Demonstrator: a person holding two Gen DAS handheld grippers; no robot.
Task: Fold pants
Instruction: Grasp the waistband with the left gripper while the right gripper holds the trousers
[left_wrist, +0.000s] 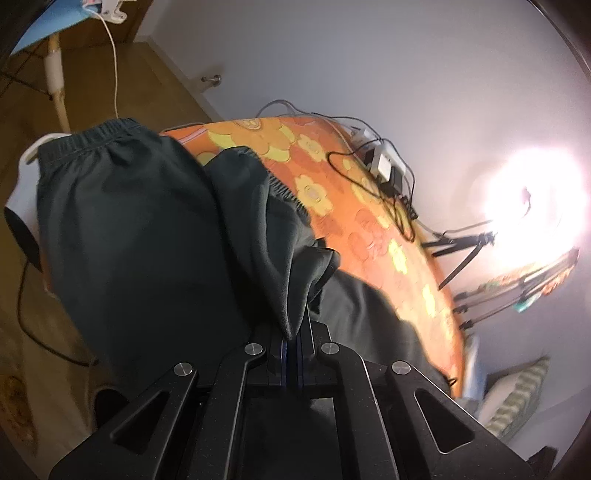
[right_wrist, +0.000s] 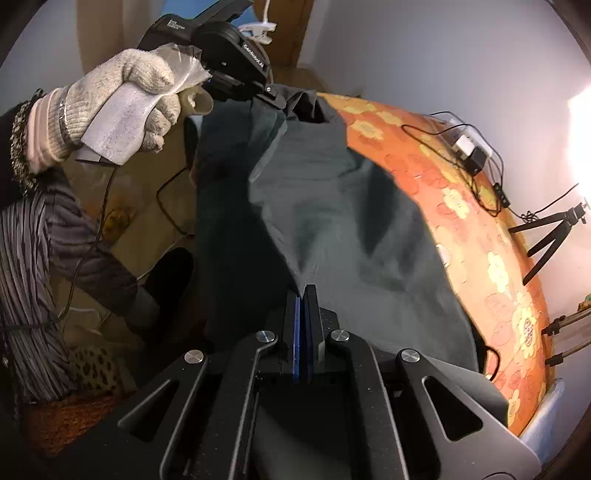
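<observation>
Draping over the floral bedcover (right_wrist: 491, 236), one pair of dark green pants (right_wrist: 332, 206) hangs bunched, elastic waistband showing. Two grippers, left gripper (left_wrist: 291, 338) and right gripper (right_wrist: 304, 291), each pinch its fabric.

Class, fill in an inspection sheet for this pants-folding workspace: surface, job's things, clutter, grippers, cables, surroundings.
Surface: orange floral bedspread.
Job's things: dark green pants, lifted, elastic waistband hanging at the bed's edge.
Clutter: power strip with adapters on the bedspread.
Grippers: left gripper and right gripper both shut on pants fabric; gloved hand holds the left one.
Cables: black cables looped across the bedspread.
Surroundings: tripod, white wall, wooden floor.
</observation>
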